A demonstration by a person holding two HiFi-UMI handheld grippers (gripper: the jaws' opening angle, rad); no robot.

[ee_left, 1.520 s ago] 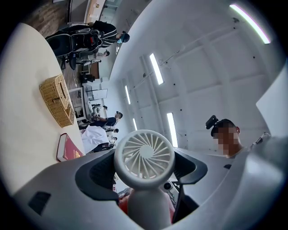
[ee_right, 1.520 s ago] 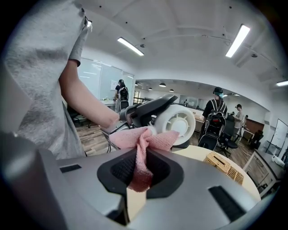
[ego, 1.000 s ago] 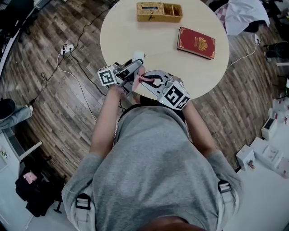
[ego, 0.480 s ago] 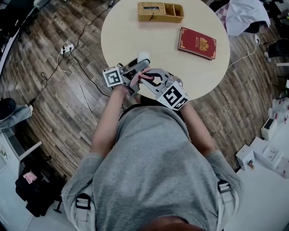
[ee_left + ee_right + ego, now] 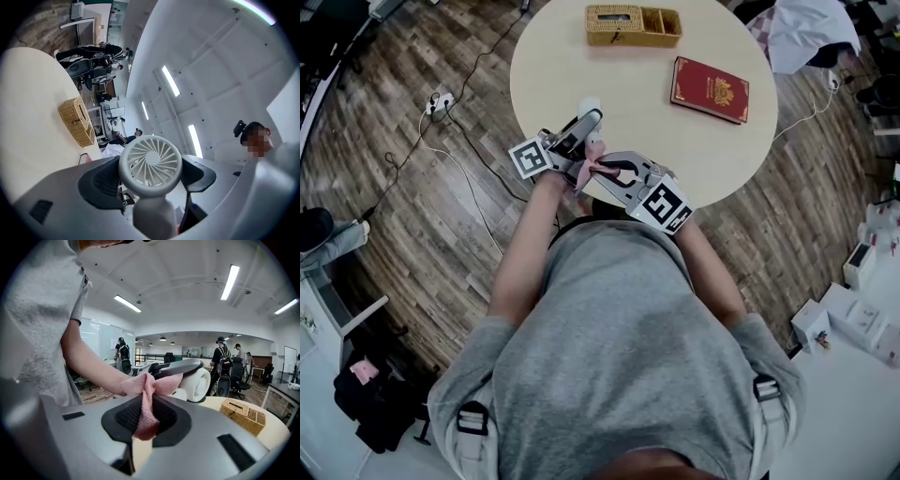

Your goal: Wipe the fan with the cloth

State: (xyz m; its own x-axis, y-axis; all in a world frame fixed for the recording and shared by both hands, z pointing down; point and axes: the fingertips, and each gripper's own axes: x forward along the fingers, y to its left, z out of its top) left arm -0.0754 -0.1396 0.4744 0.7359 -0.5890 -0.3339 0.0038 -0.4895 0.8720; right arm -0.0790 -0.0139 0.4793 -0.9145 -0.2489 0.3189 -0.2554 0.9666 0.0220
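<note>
A small white hand fan (image 5: 589, 107) is held over the near edge of the round table, its handle clamped in my left gripper (image 5: 584, 125). In the left gripper view the ribbed fan head (image 5: 150, 163) rises just beyond the jaws of the left gripper (image 5: 150, 183), which is shut on the handle (image 5: 153, 218). My right gripper (image 5: 599, 168) is shut on a pink cloth (image 5: 593, 163) and comes in from the right. In the right gripper view the cloth (image 5: 148, 394) hangs bunched between the pads of the right gripper (image 5: 146, 416) and touches the left gripper's jaw just below the fan head (image 5: 202, 383).
On the beige round table (image 5: 675, 150) lie a wicker basket (image 5: 633, 24) at the far side and a red book (image 5: 709, 89) to the right. A power strip (image 5: 439, 99) with cables lies on the wooden floor to the left. White boxes (image 5: 862, 314) stand at right.
The left gripper has tilted a little, so the fan head swung right, then back and slightly farther over the table. The right gripper and its cloth have hardly shifted.
</note>
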